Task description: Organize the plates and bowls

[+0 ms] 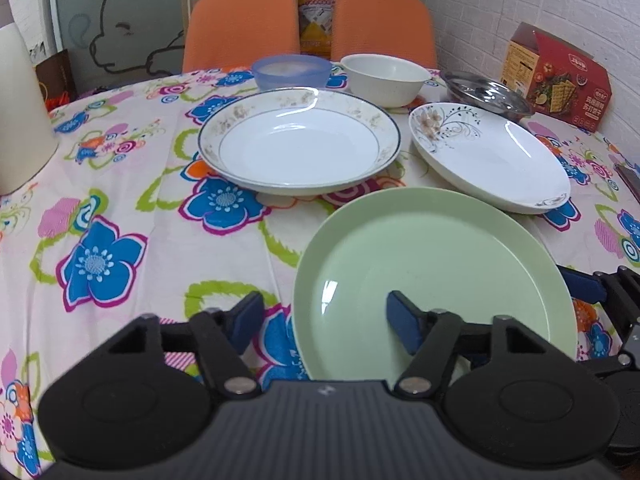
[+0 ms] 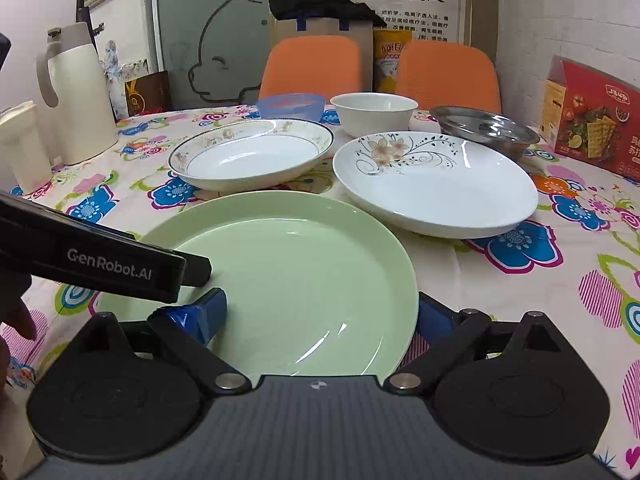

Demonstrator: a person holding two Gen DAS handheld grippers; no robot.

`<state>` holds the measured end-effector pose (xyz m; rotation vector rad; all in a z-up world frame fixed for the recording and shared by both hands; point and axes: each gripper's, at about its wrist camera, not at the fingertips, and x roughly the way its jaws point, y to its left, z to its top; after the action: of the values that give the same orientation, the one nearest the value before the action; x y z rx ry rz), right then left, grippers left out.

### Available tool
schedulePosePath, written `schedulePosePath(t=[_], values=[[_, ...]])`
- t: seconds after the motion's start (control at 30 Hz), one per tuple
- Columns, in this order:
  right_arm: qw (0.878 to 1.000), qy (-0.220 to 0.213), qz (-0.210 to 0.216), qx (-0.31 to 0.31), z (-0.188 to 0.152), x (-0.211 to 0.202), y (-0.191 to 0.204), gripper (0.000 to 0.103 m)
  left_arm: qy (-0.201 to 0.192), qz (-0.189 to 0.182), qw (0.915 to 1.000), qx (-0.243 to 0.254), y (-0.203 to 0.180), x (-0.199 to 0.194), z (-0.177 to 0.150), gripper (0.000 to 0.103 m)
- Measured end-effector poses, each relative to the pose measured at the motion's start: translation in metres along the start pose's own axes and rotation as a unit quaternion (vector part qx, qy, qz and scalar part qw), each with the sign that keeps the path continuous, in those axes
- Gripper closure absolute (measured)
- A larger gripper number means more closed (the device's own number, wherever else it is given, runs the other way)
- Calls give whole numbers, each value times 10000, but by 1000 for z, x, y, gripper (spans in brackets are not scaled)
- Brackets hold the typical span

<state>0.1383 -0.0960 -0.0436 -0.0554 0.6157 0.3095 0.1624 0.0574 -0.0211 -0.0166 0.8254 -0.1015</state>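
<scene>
- The green plate (image 1: 432, 276) lies flat on the floral tablecloth (image 1: 132, 208) at the near edge of the table, nearest of all the dishes.
- The left gripper (image 1: 324, 322) sits at the plate's near-left rim with its fingers spread apart: one blue-padded finger is over the cloth just left of the plate, the other over the plate's surface. Nothing is clamped between them.
- The right gripper (image 2: 320, 312) straddles the near-right part of the same plate, also released; its left finger lies over the plate and its right finger sits just outside the right rim.
- In the right wrist view the left gripper's black body enters from the left, reaching the plate's left edge, with part of a hand (image 2: 16, 316) beside it.
- Farther back, a gold-rimmed white plate (image 1: 298, 140) sits left and a flower-painted white plate (image 1: 490, 156) sits right, near each other but apart.
- At the far side stand a blue plastic bowl (image 1: 292, 71), a white bowl (image 1: 384, 78) and a steel dish (image 1: 486, 94), left to right.
- A white thermos jug (image 2: 78, 92) stands far left; a red cracker box (image 2: 596, 120) stands far right.
- Two orange chairs (image 1: 242, 26) stand behind the table.
</scene>
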Motion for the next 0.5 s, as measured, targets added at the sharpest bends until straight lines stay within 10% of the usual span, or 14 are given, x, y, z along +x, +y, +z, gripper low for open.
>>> schedulePosePath(t=[0.5], values=[[9986,-342,396,-56,22,-8,46,28,-199,426,9978,-457,51,-40,-1,62]])
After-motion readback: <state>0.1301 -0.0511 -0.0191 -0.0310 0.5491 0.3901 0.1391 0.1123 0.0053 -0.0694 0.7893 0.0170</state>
